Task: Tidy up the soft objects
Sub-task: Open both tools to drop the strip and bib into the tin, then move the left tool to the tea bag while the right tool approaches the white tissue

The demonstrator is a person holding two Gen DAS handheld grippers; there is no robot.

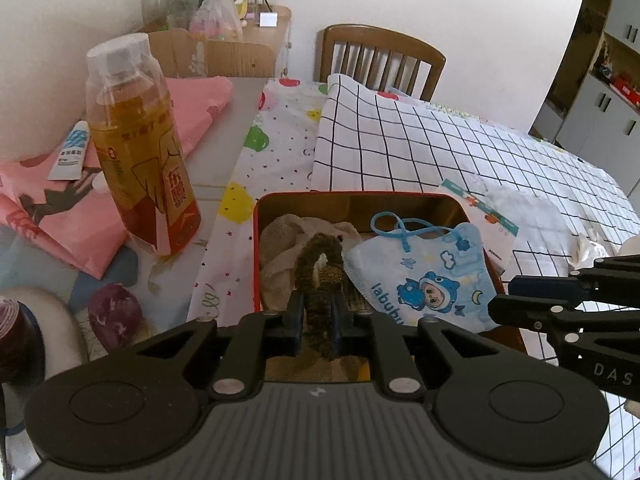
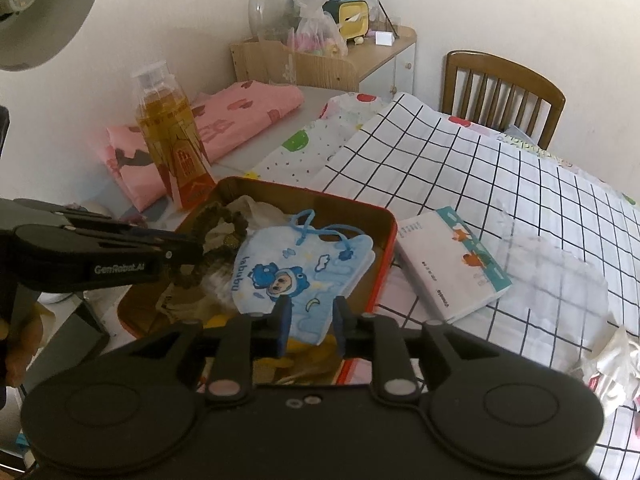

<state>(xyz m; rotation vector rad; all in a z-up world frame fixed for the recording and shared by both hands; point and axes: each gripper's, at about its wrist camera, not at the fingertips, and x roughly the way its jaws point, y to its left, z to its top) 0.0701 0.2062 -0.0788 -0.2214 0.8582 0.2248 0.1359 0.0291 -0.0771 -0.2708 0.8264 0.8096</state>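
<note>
A red tin box [image 1: 255,240] [image 2: 391,236] lies open on the table. Inside it are a beige cloth [image 1: 280,248] and a blue cartoon face mask [image 1: 424,276] [image 2: 304,264]. My left gripper [image 1: 318,318] is shut on a fuzzy brown scrunchie [image 1: 320,252] [image 2: 214,216], which loops up over the beige cloth. In the right wrist view that gripper [image 2: 186,258] reaches in from the left. My right gripper [image 2: 312,322] stands open over the tin's near side, with the mask's lower edge lying between its fingers. From the left wrist view it [image 1: 500,304] shows at the right.
A tea bottle [image 1: 140,152] [image 2: 172,140] stands left of the tin, next to a folded pink cloth [image 1: 192,112] and a tube [image 1: 72,152]. A tissue pack [image 2: 452,264] and clear wrap [image 2: 552,276] lie on the checked cloth [image 1: 440,148]. A chair [image 1: 380,60] stands behind.
</note>
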